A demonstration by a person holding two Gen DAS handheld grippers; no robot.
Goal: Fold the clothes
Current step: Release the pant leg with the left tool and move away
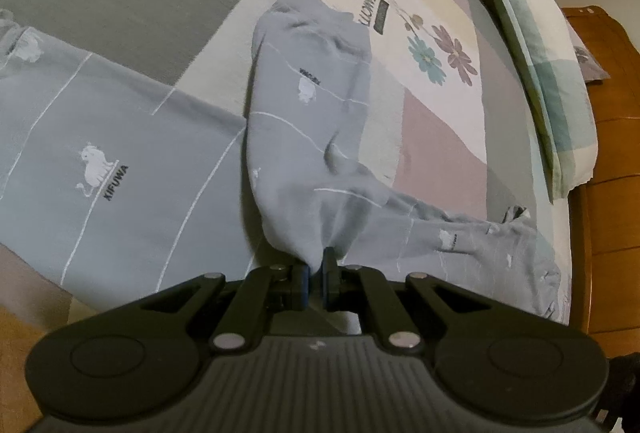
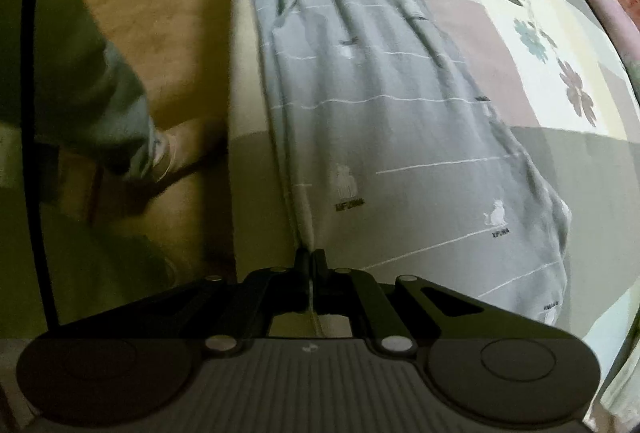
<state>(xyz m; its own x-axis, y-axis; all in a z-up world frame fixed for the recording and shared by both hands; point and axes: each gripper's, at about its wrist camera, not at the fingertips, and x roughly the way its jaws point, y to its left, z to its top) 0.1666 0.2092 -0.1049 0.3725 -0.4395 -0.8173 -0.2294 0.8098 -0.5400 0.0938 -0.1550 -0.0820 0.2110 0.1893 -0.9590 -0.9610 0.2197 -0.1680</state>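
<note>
On the bed [image 1: 440, 137], a grey garment [image 1: 308, 121] lies across a patchwork sheet [image 1: 452, 13] of cream, mauve and grey blocks with printed flowers. The garment carries thin white lines, small white animal figures and the lettering "XIFUWA".

Left wrist view: the left gripper [image 1: 317, 269] is closed on a gathered bunch of the grey fabric, with the cloth pinched between its blue pads. From the pinch point the fabric rises as a rounded, partly lifted fold running away from the camera. A flatter section of the same fabric spreads to the left of the fold, and a crumpled section trails to the right toward the edge of the bed. A pillow [image 1: 548, 89] with pale green and white checks rests at the far right of the mattress, beside a wooden headboard [image 1: 612, 193].

Right wrist view: the right gripper [image 2: 311, 265] points steeply down and is closed on a seamed edge of the garment [image 2: 400, 121], with the cloth passing between the fingers. The garment extends away from the gripper along the bed edge, creased lengthwise, with a collar-like portion at the far end. To the left of the bed, a wooden floor [image 2: 152, 1] is visible, along with a person's trouser leg [image 2: 92, 101] and shoe [image 2: 176, 153]. A dark cable [image 2: 34, 73] runs vertically down the left side of this view.
</note>
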